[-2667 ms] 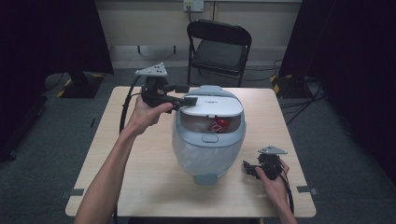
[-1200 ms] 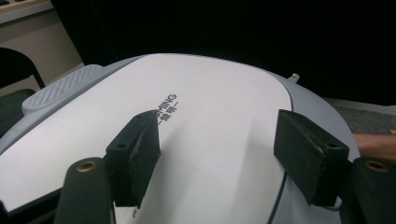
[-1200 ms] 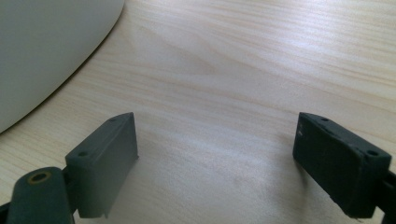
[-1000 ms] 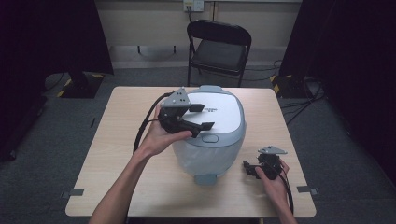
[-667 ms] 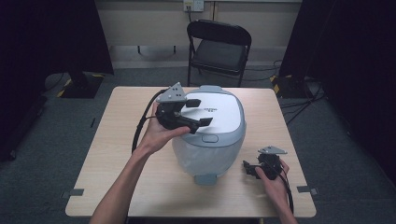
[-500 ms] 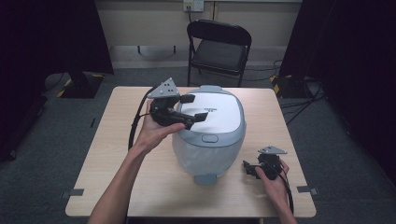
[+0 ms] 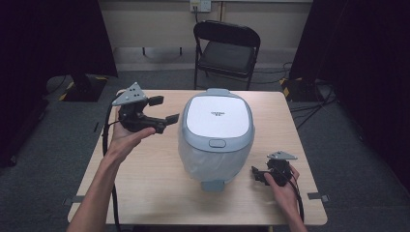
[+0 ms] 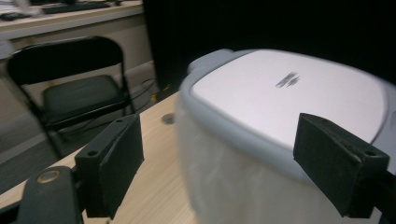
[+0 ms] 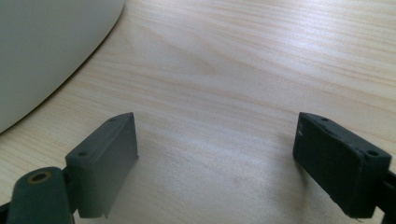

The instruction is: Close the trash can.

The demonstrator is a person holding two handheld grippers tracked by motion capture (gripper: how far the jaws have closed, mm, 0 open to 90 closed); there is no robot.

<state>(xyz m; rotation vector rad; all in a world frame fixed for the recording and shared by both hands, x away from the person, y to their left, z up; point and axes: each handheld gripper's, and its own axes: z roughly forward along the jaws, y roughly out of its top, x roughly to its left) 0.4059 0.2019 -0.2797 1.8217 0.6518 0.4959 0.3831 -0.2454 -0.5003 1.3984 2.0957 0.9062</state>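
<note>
A pale grey-blue bin [image 7: 215, 154] stands in the middle of the wooden table [image 7: 145, 183], its white lid [image 7: 217, 116] shut, a foot pedal [image 7: 213, 185] at its front. My left gripper [image 7: 163, 109] hovers open just left of the bin, apart from it, jaws empty. In the left gripper view the bin's lid [image 8: 289, 98] fills the right side beyond the open left gripper [image 8: 219, 135]. My right gripper [image 7: 258, 175] rests low on the table at the bin's right front. It is open over bare wood, the right gripper [image 9: 215, 126] with the bin's wall [image 9: 46, 46] at its left.
A black folding chair [image 7: 227, 50] stands behind the table's far edge. Cables lie on the grey floor at the right [image 7: 314, 104]. A black cable [image 7: 107, 145] trails from the left gripper along the forearm. Dark curtains flank the room.
The bin's lid, open at first with red inside, is now shut. My left gripper has drawn back to the left off the lid. The right gripper has stayed put.
</note>
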